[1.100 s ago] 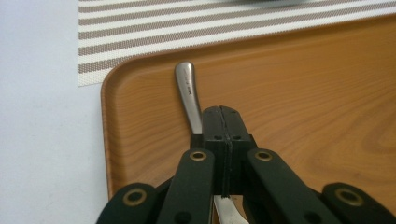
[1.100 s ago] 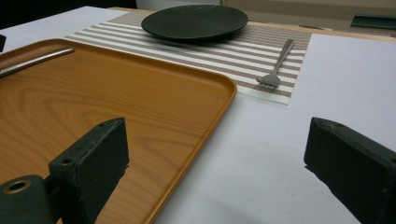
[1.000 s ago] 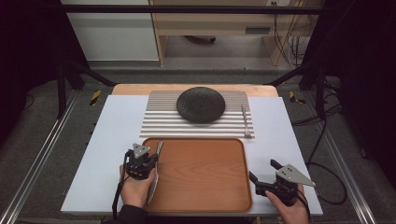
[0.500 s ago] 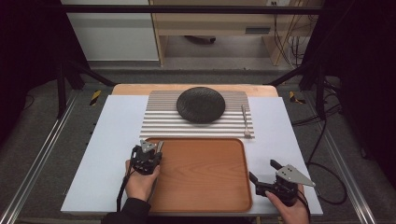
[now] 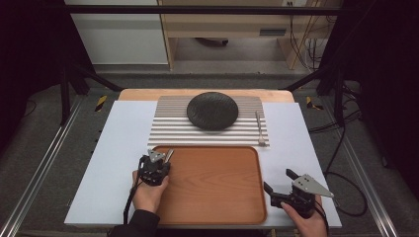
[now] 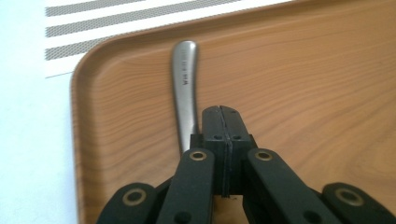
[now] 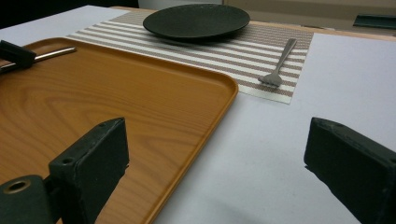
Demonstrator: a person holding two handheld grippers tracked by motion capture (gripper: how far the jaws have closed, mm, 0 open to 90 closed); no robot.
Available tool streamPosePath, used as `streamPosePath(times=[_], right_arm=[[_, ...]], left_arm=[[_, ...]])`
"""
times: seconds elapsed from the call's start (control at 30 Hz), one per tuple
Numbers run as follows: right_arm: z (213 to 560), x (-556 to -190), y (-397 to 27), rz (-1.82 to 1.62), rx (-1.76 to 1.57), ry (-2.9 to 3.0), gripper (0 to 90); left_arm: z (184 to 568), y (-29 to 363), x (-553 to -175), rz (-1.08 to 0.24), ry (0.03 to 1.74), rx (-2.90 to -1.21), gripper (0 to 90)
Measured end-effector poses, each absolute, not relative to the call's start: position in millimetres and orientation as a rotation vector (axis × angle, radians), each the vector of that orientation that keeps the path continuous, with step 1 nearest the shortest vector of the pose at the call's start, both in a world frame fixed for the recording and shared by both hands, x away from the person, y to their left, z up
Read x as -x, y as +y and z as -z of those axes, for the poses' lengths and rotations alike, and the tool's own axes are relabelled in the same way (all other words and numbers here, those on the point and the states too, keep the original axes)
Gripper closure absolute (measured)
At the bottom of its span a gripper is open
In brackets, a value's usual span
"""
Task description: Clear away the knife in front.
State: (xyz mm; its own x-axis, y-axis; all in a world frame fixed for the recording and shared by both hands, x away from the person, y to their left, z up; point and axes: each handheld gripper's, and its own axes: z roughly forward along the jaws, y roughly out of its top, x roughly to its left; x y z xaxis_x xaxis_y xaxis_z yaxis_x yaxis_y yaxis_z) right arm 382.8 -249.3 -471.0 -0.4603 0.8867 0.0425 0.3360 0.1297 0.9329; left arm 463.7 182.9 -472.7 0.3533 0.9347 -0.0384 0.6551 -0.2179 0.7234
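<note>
My left gripper [image 6: 223, 112] is shut, its pads pressed together with nothing showing between them. It hovers over the far left corner of the wooden tray [image 6: 303, 93]. A metal utensil handle [image 6: 185, 79] lies on the tray beside its left jaw and runs under it. From above, the left gripper [image 5: 158, 159] sits at the tray's [image 5: 212, 197] left edge, with the handle [image 5: 169, 154] poking out beyond it. My right gripper [image 7: 215, 154] stands open with nothing between its jaws. It is low over the white table, right of the tray's near right corner [image 5: 277, 180].
A black plate [image 5: 212, 110] rests on a striped placemat [image 5: 173, 131] behind the tray. A fork [image 5: 260, 128] lies at the mat's right edge. The white table surface [image 5: 113, 148] spreads left and right of the tray.
My left gripper has shifted slightly to the right, over the tray's left edge. The right gripper has stayed put.
</note>
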Motion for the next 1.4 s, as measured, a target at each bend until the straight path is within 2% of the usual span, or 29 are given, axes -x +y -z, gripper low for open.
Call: streamPosePath(times=[0.6,0.77,1.03,1.13,1.23,1.4], right_arm=[[472.2,-383.2,-248.4,-1.317,-1.172,1.888,6.6],[471.6,-382.3,-248.3,-1.317,-1.158,1.888,6.5],[471.2,-380.6,-250.7,-1.276,-1.173,1.877,6.5],[470.1,-382.1,-249.4,-1.257,-1.193,1.862,6.5],[469.6,-387.8,-247.3,-1.225,-1.223,1.865,6.6],[468.0,-398.6,-239.9,-1.183,-1.274,1.872,7.2]], left_arm=[[472.5,198.3,-478.0,-0.601,1.448,-1.936,90.0],[463.2,200.2,-472.7,-0.594,1.340,-1.863,90.0],[449.6,214.9,-464.1,-0.656,1.116,-1.877,89.0],[450.9,227.6,-463.7,-0.717,1.053,-1.903,79.7],[454.7,240.7,-461.2,-0.753,1.020,-1.887,59.0],[457.7,255.6,-457.0,-0.796,0.995,-1.838,35.3]])
